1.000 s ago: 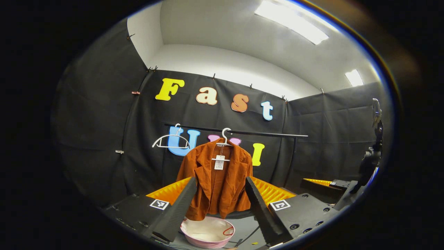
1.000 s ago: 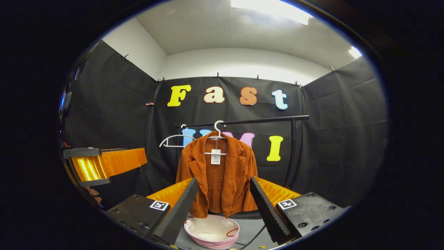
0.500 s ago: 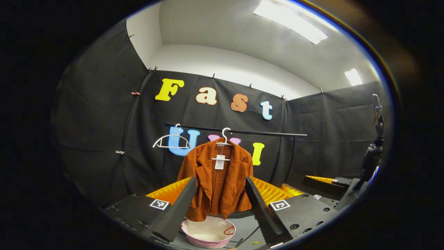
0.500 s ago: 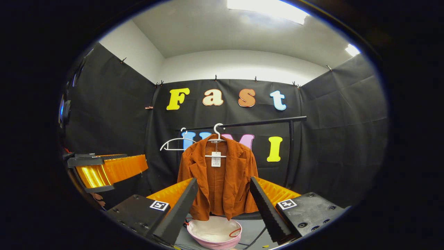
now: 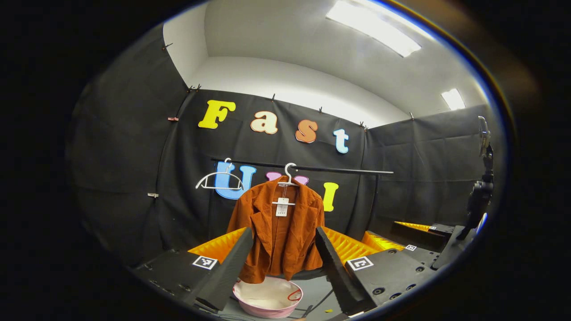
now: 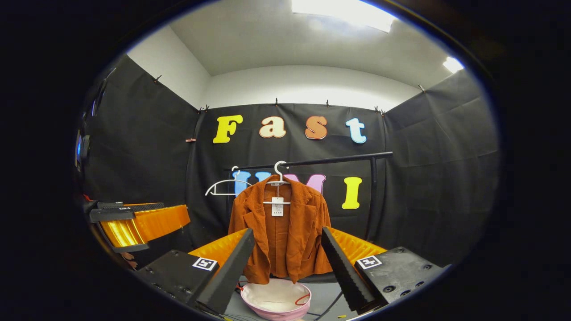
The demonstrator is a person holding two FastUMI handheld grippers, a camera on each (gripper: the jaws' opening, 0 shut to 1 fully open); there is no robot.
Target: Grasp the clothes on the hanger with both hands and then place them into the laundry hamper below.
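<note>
An orange-brown jacket hangs on a white hanger from a black rail against the booth's back wall, a paper tag dangling at its open collar. Directly below its hem sits a pink laundry hamper with a white lining, on the floor. A second, bare white hanger hooks on the rail to the jacket's left. The left gripper is released, fingers spread wide and holding nothing, well short of the jacket. The right gripper is likewise spread and empty, facing the jacket and hamper from a similar distance.
</note>
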